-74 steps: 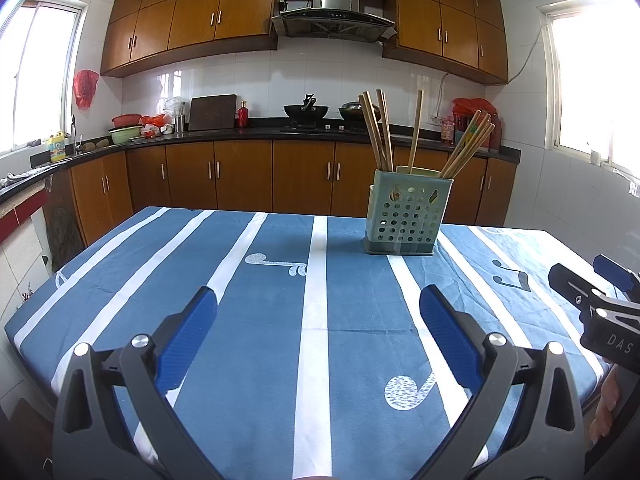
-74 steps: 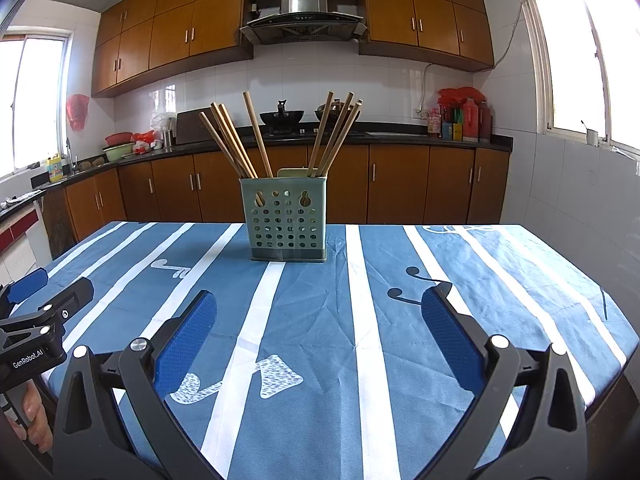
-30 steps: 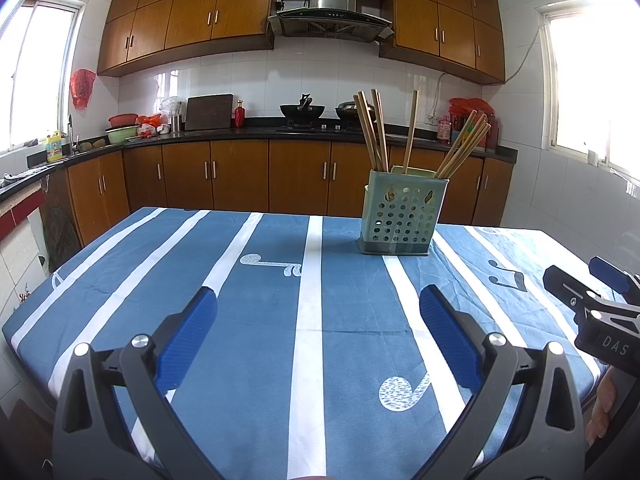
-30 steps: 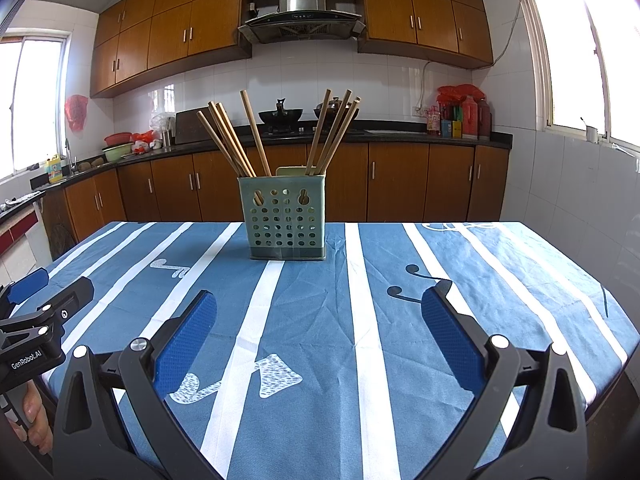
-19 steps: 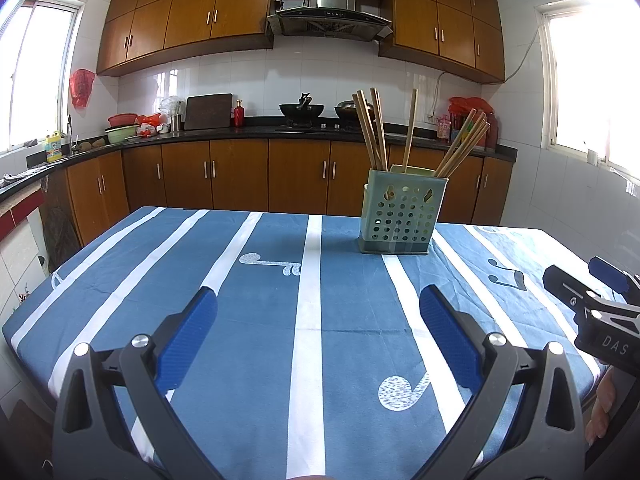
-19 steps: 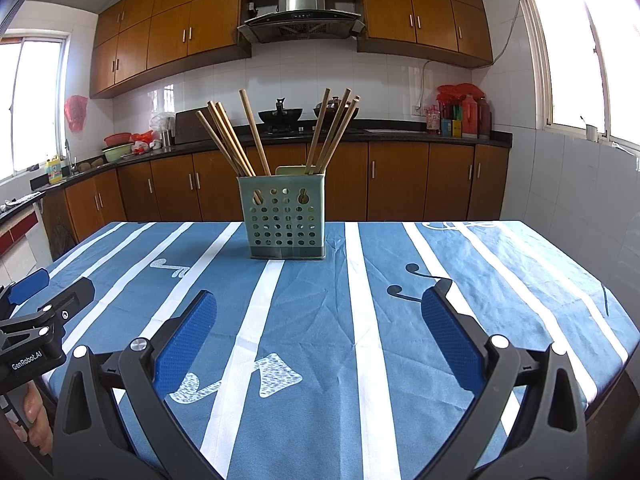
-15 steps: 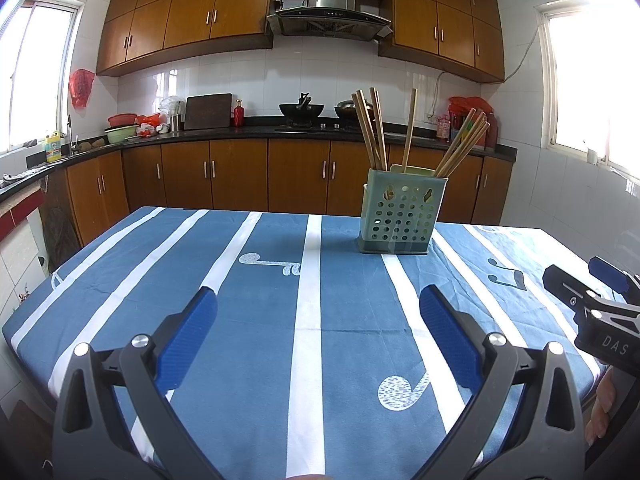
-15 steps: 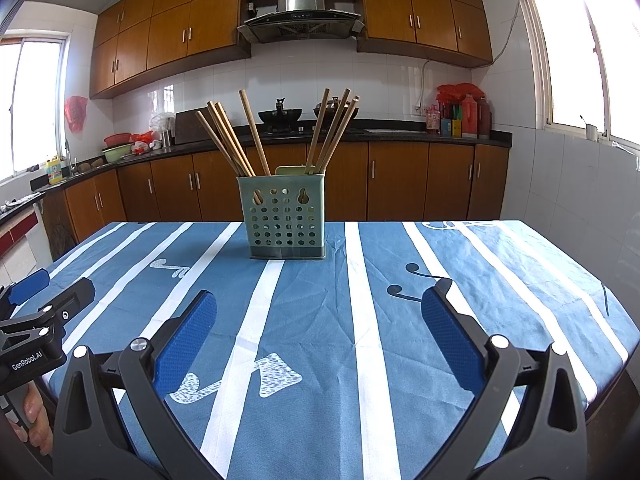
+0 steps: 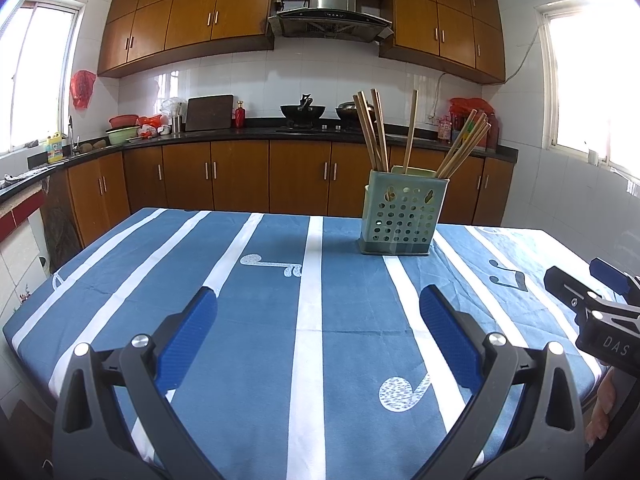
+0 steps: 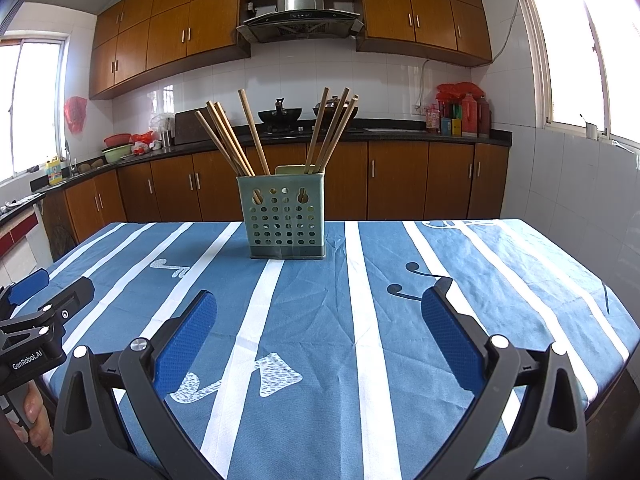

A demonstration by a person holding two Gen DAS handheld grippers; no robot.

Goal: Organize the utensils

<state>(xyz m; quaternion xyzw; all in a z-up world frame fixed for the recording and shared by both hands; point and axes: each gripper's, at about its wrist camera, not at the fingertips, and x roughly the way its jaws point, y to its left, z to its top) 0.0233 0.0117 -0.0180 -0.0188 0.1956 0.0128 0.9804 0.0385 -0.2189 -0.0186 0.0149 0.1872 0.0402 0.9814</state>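
Green caddy (image 10: 286,220) holds upright chopsticks (image 10: 230,140); both tools (image 9: 318,320) (image 10: 320,320) released, empty.

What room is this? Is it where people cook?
Yes, it looks like a home kitchen. There is a range hood over a wok on the stove, wooden cabinets, and a table holding a chopstick holder.

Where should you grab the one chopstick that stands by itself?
Grab the lone chopstick on its bare upper part, coming from above. It sticks up, tilted, out of the green holder, whose walls hide its lower end. The right gripper is open, probably wide enough to close across it.
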